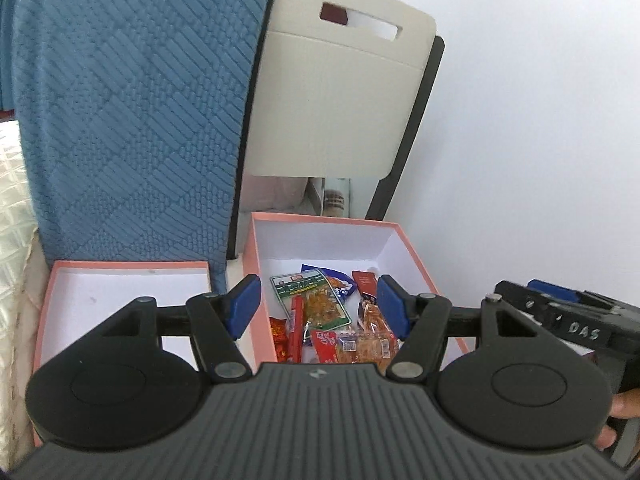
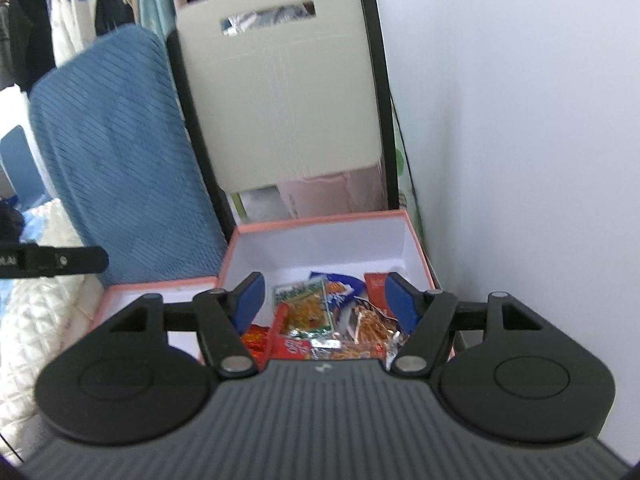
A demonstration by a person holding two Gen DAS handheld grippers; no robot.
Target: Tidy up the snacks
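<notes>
Left wrist view: left tongs (image 1: 318, 306) gape empty above the snacks (image 1: 320, 316) piled in the box (image 1: 256, 248); lid (image 1: 52, 280) alongside.

Right wrist view: right tongs (image 2: 324, 302) likewise apart, unloaded. Probably pre-grasp; next, descend onto one packet.

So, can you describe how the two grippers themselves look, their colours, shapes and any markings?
Both are matte black. The left gripper and right gripper each have a ribbed dark grey body with a small pale logo, two round black discs, silver pivot pins and angled arms ending in blue finger pads. In the left wrist view, the right gripper's side carries pale lettering reading "DAS", with bare fingers behind.
</notes>
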